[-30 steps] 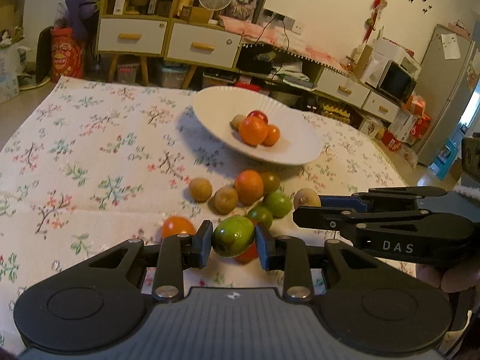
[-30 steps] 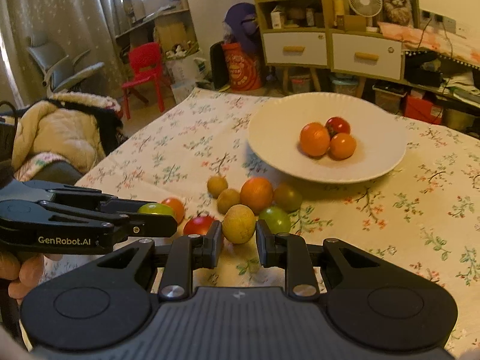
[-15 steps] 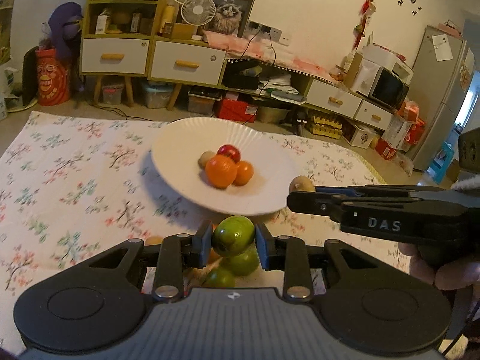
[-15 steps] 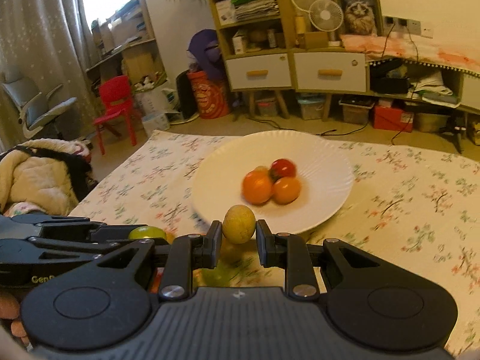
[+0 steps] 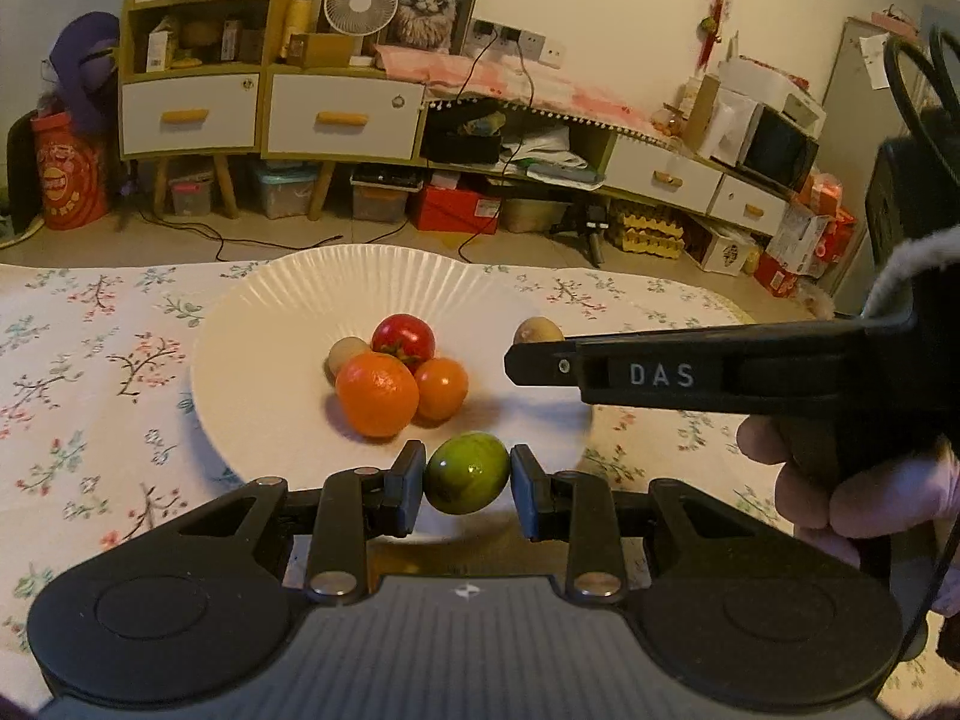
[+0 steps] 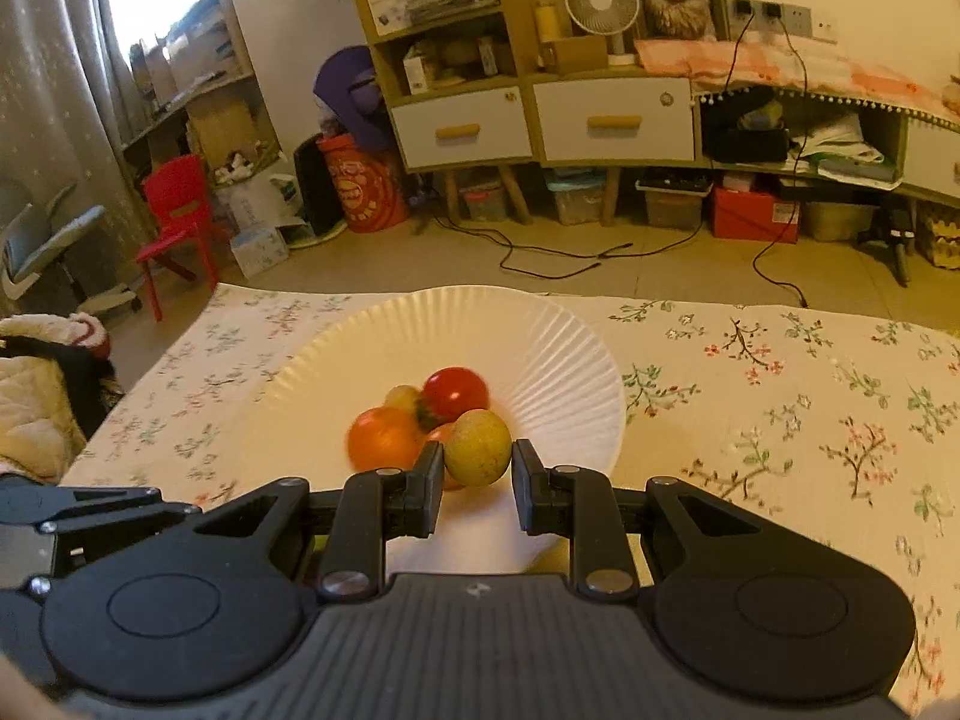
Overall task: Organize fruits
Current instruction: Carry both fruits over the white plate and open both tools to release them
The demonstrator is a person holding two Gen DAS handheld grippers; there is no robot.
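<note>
Over the near rim of the white fluted plate (image 5: 252, 324), the left gripper (image 5: 467, 483) pinches a glossy green fruit (image 5: 467, 473), pads pressed against both of its sides. Right gripper (image 6: 477, 471) likewise clamps a dull yellow-brown round fruit (image 6: 478, 447), held above the plate's near half in the right wrist view; from the left wrist view the same fruit (image 5: 538, 330) shows just past the tip of the right gripper (image 5: 528, 354), whose black body bears a "DAS" label, over the plate's right side. A hand (image 5: 852, 480) grips that tool's handle at the right edge of the frame. Plate contents, clustered touching at centre: a large orange (image 5: 376, 394), a smaller orange fruit (image 5: 442, 388) to its right, a red tomato (image 5: 403, 339) behind them, and a pale tan round fruit (image 5: 345, 355) at the left rear. Plate sits on a floral tablecloth (image 5: 78, 396) with pink and green sprigs. Right wrist view of the plate fruits is motion-blurred. Background: wooden cabinet with white drawers (image 5: 189, 114), small desk fan (image 5: 360, 3), framed cat picture (image 5: 429, 6), red child's chair (image 6: 177, 216).
</note>
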